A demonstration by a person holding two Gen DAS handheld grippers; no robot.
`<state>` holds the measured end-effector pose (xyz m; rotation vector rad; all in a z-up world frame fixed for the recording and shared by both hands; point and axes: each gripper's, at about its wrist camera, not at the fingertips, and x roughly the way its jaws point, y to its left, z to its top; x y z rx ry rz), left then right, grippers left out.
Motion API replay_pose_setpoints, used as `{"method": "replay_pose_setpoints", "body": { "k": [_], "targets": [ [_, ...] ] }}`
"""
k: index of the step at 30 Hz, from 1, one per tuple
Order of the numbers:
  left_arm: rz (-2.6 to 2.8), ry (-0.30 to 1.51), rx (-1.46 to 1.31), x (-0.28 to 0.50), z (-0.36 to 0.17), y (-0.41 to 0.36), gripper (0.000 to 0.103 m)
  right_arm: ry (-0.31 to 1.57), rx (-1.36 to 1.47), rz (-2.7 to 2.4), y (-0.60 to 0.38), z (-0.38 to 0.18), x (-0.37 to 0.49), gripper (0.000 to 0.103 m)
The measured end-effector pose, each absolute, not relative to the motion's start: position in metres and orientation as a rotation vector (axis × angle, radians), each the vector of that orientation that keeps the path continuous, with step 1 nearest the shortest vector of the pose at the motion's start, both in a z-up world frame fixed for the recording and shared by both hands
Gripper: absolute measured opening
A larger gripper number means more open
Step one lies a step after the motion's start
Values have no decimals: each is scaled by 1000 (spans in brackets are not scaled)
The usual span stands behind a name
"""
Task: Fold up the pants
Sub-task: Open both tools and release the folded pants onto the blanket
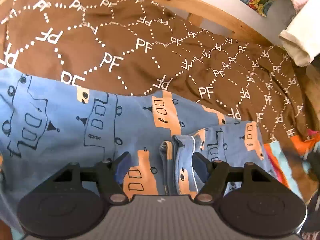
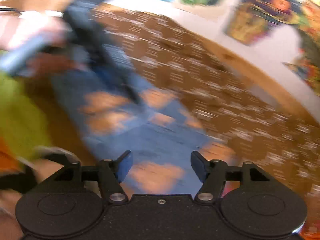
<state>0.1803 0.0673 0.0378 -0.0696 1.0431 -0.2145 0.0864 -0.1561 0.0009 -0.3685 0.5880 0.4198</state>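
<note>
- Ahead of the left gripper [image 1: 162, 166], the brown bedspread [image 1: 124, 46] with white "PF" lettering runs bare up to the wooden bed frame [image 1: 216, 16], leaving open room beyond the garment.
- To the right of the left gripper, the bedspread ends at orange and light-blue striped cloth [image 1: 280, 160]; a pale rolled cloth [image 1: 296, 48] lies at the far right.
- The left gripper's jaws stand wide apart, the blue pads pressing on nothing, with the blue pants [image 1: 84, 120] lying just under and ahead of them.
- The right gripper [image 2: 161, 167] also has its jaws spread, with the pants [image 2: 156, 138] lying beneath; this view is heavily blurred.
- The pants are blue with orange and outlined vehicle prints, spread flat, with folded hems [image 1: 180, 150] stacked between the left gripper's fingers.
</note>
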Motion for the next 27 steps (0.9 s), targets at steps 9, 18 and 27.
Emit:
{"method": "replay_pose_setpoints", "body": {
  "k": [9, 18, 27],
  "targets": [
    [-41, 987, 125, 166, 12, 28, 76, 603, -308, 234, -175, -43, 184, 80],
    [-83, 954, 95, 144, 28, 37, 86, 563, -254, 191, -205, -25, 149, 90],
    [-84, 937, 203, 100, 15, 29, 92, 611, -405, 298, -167, -40, 68, 95]
  ]
}}
